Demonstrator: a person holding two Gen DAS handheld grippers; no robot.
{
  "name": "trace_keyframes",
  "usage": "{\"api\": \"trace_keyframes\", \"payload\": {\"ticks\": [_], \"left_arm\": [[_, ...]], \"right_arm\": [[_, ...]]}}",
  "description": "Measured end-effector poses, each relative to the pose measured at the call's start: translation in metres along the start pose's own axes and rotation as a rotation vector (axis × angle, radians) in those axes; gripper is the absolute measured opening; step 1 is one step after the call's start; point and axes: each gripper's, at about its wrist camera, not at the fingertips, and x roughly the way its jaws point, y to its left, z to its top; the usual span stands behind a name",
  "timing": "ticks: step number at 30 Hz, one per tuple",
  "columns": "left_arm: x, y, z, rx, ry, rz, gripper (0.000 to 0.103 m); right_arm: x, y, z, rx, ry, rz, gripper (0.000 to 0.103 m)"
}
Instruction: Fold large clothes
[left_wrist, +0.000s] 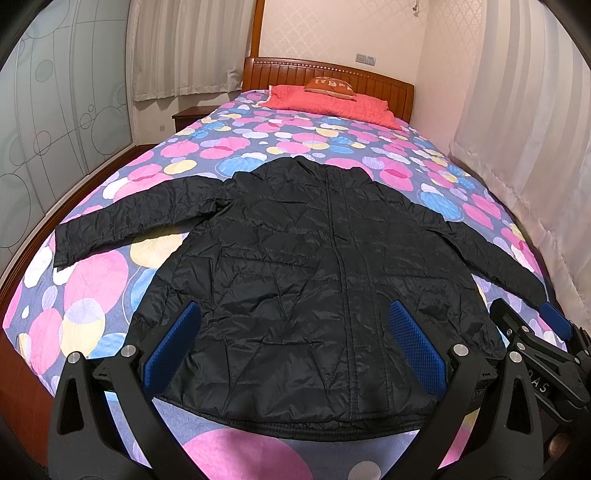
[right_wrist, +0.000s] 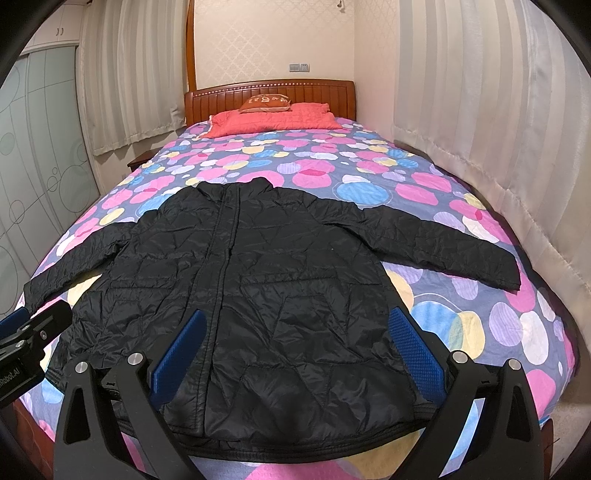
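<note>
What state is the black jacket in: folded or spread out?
Spread out. The black jacket lies flat on the bed, front up, both sleeves stretched sideways, nothing folded over.

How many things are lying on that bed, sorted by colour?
Black: 1, jacket
Red: 1, blanket
Orange: 1, pillow
Total: 3

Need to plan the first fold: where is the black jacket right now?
The black jacket lies spread flat, front up, on the dotted bedspread, hem nearest both open grippers, collar toward the red pillow.
</note>
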Motion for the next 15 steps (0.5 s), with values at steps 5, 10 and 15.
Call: {"api": "trace_keyframes", "payload": {"ticks": [5,10,15], "left_arm": [[0.0006,0.0003,-0.0009,0.000,0.001,0.000,0.101],[0.0002,-0.0001,0.0008,0.000,0.002,-0.002,0.101],[0.0004,-0.0001,0.0003,0.000,0.002,-0.001,0.101]], "right_arm": [[0.0001,0.0000,0.0000,0.000,0.000,0.000,0.098],[0.0001,0.0000,-0.0001,0.000,0.000,0.001,0.098],[0.0009,-0.0001,-0.0004,0.000,0.001,0.000,0.098]]}}
